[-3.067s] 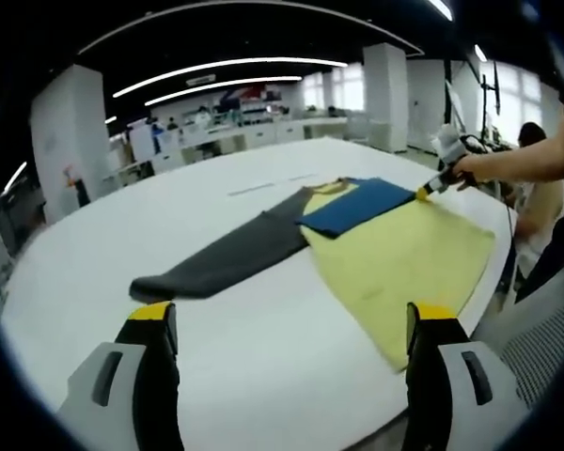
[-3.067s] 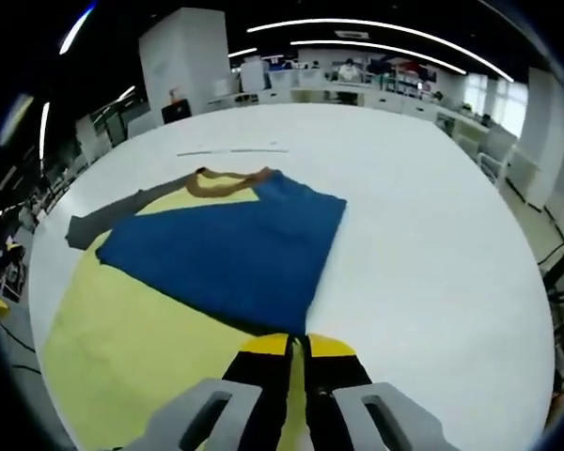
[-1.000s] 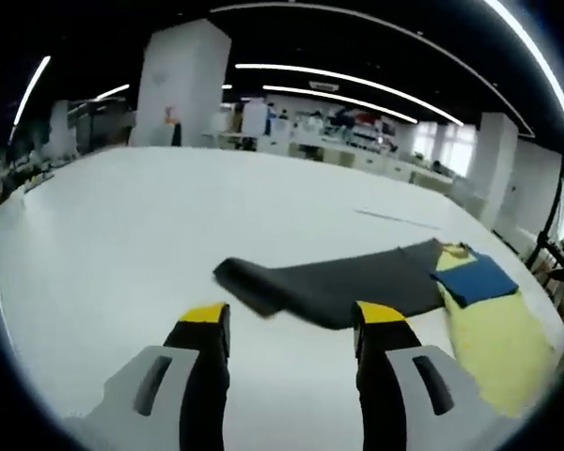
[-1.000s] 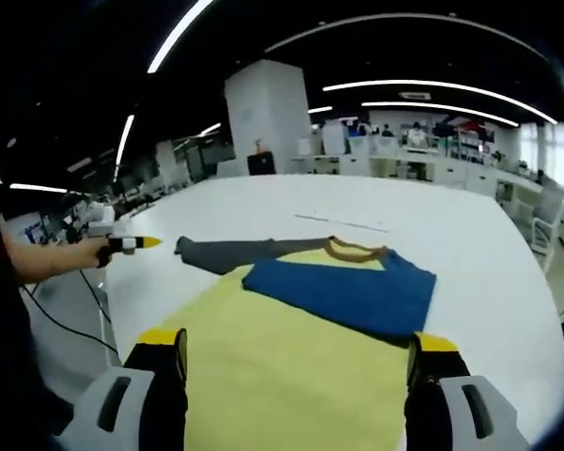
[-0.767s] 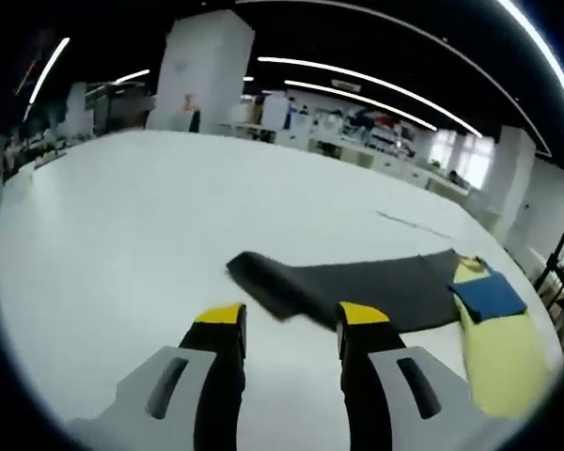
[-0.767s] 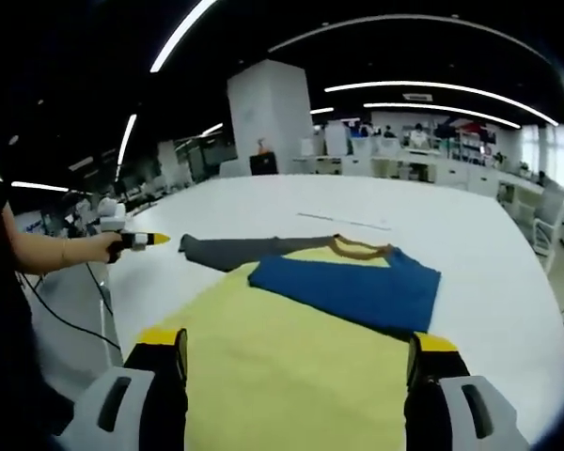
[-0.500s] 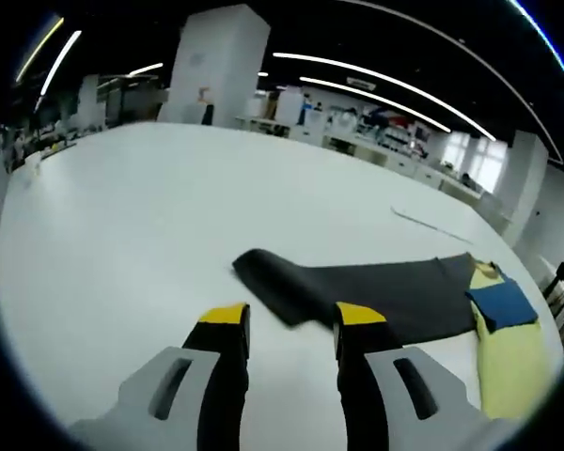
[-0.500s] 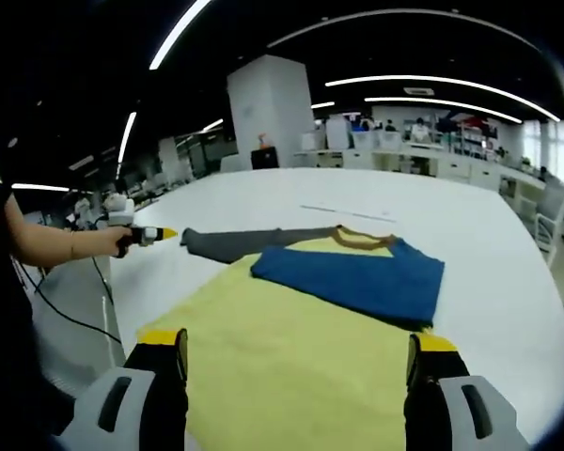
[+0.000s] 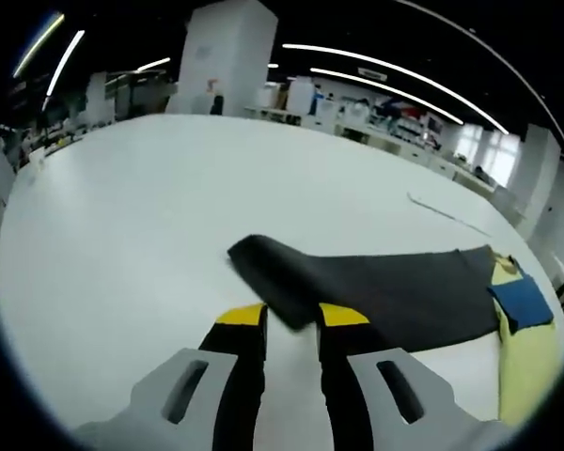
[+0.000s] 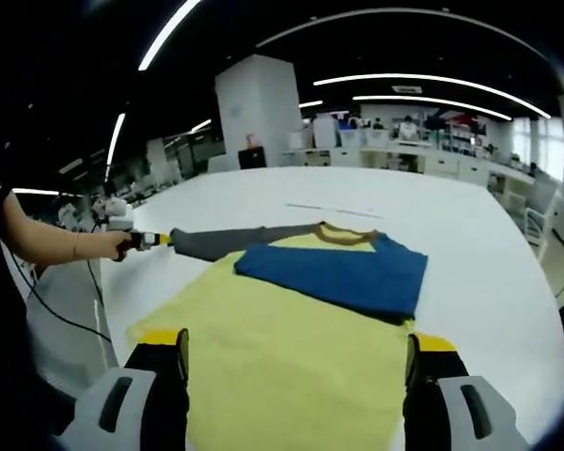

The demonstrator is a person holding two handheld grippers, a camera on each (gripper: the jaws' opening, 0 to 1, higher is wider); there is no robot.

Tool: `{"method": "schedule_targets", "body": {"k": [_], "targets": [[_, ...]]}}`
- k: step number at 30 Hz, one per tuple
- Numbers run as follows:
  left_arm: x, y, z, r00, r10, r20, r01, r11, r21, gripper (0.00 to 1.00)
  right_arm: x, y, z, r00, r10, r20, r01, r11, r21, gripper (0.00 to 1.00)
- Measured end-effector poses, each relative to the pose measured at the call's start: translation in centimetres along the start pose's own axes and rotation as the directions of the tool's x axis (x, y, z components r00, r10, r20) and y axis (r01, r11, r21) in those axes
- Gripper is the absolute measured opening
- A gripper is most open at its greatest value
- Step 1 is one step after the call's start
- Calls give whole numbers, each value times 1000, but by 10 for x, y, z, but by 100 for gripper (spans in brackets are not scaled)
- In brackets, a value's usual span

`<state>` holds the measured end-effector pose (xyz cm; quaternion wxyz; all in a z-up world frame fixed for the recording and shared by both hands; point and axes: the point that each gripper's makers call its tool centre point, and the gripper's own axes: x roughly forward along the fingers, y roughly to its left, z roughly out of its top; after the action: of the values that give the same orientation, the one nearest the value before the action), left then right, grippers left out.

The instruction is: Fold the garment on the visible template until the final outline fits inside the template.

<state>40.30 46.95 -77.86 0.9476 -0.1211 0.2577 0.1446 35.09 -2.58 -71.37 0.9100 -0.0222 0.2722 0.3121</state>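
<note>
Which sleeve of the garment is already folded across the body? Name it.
The blue sleeve: it lies folded over the yellow body. The dark grey sleeve is stretched out flat on the table, its cuff at the left hand-held gripper.

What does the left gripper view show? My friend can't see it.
The left gripper reaches with its jaws nearly closed around the end of a dark grey sleeve lying flat on a big white table. At the far right, the shirt turns blue and yellow.
</note>
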Motion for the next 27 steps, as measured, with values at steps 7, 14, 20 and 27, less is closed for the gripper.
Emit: {"method": "schedule_targets", "body": {"k": [7,14,20,27], "targets": [[6,4,-3,1000,15,-15,-16,1000,-19,12,-4,-5,-3,1000,-20,8,20,1000,7,95],[11,7,-3,999,31,-20,-32,995,-97,2,-5,-6,-6,999,-37,-3,37,999,-12,94],[12,6,-3,999,13,-31,-18,985,-173,0,-4,-9,-8,999,-48,9,49,999,-6,94],[0,5,4,1000,-26,-7,24,976,-218,0,-4,-8,-7,999,-46,12,46,999,-17,95]]}}
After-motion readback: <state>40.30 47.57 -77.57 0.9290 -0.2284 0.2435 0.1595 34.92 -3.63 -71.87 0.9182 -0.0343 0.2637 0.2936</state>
